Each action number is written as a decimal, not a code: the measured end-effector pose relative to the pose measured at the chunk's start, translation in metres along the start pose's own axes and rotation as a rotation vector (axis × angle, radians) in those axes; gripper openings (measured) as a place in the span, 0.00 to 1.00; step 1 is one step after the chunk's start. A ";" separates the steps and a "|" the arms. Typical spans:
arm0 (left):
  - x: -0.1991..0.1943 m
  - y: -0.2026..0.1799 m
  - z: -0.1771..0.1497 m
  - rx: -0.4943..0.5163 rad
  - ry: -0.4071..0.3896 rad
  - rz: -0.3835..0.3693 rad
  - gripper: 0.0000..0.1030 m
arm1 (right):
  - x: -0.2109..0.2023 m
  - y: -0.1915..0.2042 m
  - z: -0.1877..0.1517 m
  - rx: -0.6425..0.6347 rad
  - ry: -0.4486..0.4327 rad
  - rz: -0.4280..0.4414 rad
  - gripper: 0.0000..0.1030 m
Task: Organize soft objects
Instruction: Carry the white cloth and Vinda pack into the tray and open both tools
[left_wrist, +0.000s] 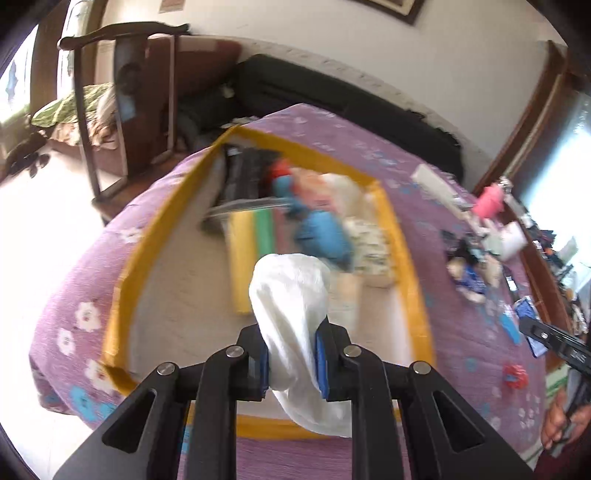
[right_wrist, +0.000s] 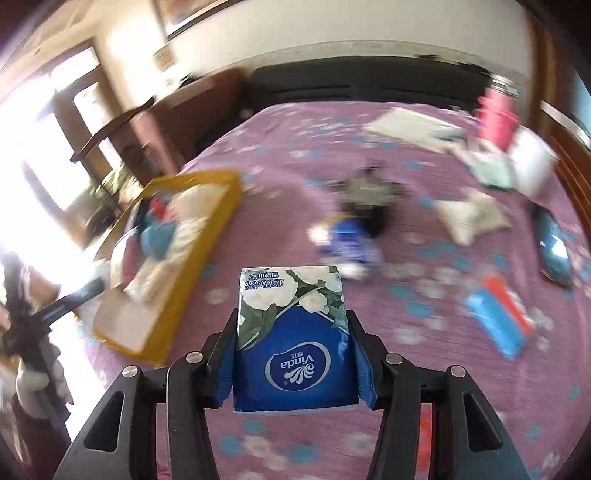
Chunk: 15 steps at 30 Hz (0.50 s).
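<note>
Left wrist view:
Left gripper (left_wrist: 291, 354): I am pinching a white cloth (left_wrist: 291, 295) between its blue pads, jaws narrow.
Cloth: it is hanging over the near edge of the yellow-rimmed box (left_wrist: 399, 229) on the purple bed (left_wrist: 74, 258).
Box: it is holding a blue toy (left_wrist: 321, 236), a white fabric piece and striped foam, all blurred.
Right gripper (left_wrist: 554, 341): it is showing at the right edge, jaws hidden.

Right wrist view:
Right gripper (right_wrist: 293, 350): I am holding a blue Vinda tissue pack (right_wrist: 295, 339), jaws part-way apart, pads pressing its sides.
Pack: it is sitting above the bed's near edge.
Box (right_wrist: 184, 295): it is lying near the bed's left edge.
Bed (right_wrist: 295, 155): small items are lying scattered toward its right edge, too blurred to name.
</note>
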<state>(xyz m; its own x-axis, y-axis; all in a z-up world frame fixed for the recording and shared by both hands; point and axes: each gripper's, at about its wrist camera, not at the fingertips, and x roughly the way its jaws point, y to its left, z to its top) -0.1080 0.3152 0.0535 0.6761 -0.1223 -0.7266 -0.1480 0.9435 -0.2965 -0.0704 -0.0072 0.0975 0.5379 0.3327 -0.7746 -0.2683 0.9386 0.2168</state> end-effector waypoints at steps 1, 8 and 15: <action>0.004 0.004 0.002 0.002 0.007 0.016 0.17 | 0.007 0.015 0.002 -0.025 0.012 0.015 0.55; 0.035 0.025 0.022 0.004 0.040 0.103 0.30 | 0.046 0.100 0.006 -0.155 0.075 0.091 0.55; 0.005 0.035 0.025 -0.052 -0.061 0.027 0.62 | 0.082 0.157 0.006 -0.242 0.138 0.146 0.55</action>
<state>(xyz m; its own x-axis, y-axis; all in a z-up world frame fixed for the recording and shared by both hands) -0.0917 0.3556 0.0548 0.7137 -0.0763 -0.6963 -0.2035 0.9286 -0.3103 -0.0638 0.1683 0.0718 0.3709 0.4313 -0.8224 -0.5261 0.8274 0.1967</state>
